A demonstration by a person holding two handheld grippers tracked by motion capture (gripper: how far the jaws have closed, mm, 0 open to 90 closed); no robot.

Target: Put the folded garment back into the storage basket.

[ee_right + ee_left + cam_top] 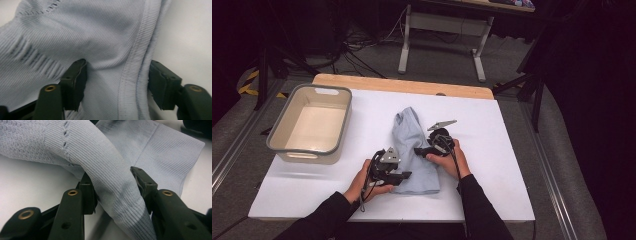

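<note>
Both the left gripper point(404, 175) and right gripper point(421, 151) stand half-open around folds of the pale blue garment point(414, 150), so each should bite deep into the knit before lifting.

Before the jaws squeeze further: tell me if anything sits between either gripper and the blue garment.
Nothing visible does. The left gripper has a fold of the pale blue garment directly between its jaws, and the right gripper straddles its ribbed hem.
</note>
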